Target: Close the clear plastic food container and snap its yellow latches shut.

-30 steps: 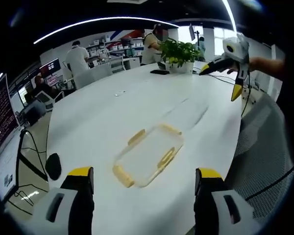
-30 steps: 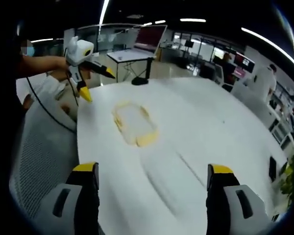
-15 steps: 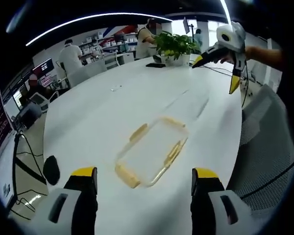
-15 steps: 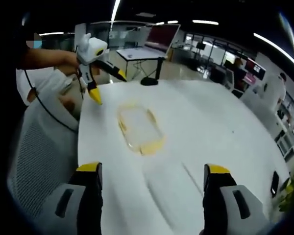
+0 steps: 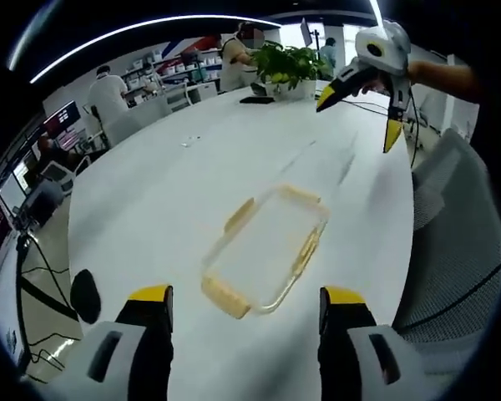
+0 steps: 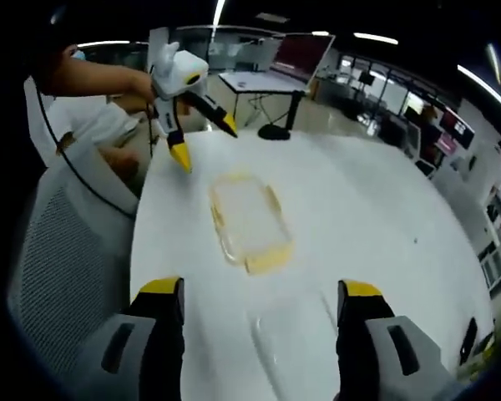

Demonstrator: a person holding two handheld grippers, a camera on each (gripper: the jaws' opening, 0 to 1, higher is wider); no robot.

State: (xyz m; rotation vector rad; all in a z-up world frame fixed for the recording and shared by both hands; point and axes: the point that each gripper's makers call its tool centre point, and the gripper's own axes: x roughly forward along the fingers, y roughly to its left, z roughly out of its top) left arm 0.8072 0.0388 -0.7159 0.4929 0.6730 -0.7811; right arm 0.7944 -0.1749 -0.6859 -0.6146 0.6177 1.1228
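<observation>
Starting on the left, the left gripper (image 5: 244, 305) hangs jaws wide and empty, with the clear container (image 5: 265, 249) lying on the white table (image 5: 150, 200) just ahead of it, long axis running near-left to far-right. The right gripper (image 6: 257, 299), equally wide and empty, is above the table farther off; the left looks nearer. Beside the container, a clear lid (image 6: 288, 342) seems to lie on the table.

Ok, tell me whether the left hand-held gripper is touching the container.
Apart. In the right gripper view the left hand-held gripper hangs open beyond the container, with bare table between its tips and the container.
</observation>
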